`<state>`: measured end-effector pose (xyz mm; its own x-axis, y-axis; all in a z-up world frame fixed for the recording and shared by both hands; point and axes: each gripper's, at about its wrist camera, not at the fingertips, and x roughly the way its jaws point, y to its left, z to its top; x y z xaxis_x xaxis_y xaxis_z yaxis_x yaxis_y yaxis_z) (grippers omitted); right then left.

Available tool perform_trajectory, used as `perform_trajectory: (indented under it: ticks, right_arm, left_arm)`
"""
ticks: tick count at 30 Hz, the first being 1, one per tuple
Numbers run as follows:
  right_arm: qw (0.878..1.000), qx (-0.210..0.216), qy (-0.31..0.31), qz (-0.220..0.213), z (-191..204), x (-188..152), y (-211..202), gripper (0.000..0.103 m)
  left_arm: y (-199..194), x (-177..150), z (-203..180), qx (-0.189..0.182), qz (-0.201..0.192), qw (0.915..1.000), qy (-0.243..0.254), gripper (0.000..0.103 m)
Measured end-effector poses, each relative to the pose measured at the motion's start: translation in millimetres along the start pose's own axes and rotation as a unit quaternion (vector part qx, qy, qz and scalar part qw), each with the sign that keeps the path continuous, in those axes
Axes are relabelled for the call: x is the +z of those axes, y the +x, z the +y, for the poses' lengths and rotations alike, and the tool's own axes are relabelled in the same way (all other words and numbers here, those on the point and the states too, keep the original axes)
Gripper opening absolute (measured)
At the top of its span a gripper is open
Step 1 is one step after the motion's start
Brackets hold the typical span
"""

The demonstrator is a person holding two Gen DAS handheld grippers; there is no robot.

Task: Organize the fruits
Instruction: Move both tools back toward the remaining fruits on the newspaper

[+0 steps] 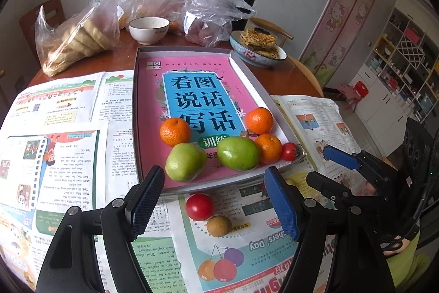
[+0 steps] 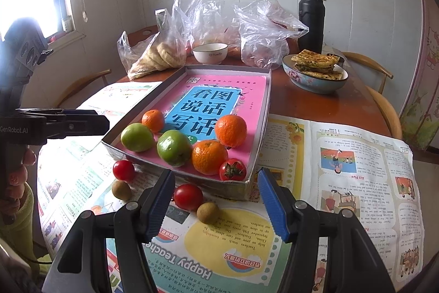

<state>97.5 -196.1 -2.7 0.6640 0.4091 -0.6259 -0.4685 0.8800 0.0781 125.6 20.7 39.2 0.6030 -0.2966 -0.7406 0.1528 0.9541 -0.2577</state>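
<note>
Black plastic left gripper, right gripper; blue ribbed pads; silver screws; white "GenRobot.AI" marking; yellow-green sleeve.

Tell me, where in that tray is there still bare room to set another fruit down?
The far half of the tray, over the pink book's title up to the back rim, is bare. The near end is crowded: three oranges, two green fruits and a tomato. Both claws hover open over the newspaper.

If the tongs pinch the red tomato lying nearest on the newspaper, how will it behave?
The red tomato looks round and glossy, so it may slip or roll on the flat newspaper. Its skin seems thin; a hard squeeze could probably burst it.
</note>
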Motion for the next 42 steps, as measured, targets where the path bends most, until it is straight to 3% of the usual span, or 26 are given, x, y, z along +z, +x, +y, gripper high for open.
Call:
perform_trajectory:
  ticks: [25,42]
  right_arm:
    - [1.0,0.007,-0.017,0.02,10.4,-15.8,-0.6,0.062]
    - [0.998,0.015,-0.036,0.039,18.3,-21.6,7.7,0.062]
  left_arm:
    - [2.0,-21.4,-1.7,0.01,0.025,0.9996,0.011,0.077]
    - [21.3,-47.4,-4.7,0.009,0.075,0.9969,0.025,0.076]
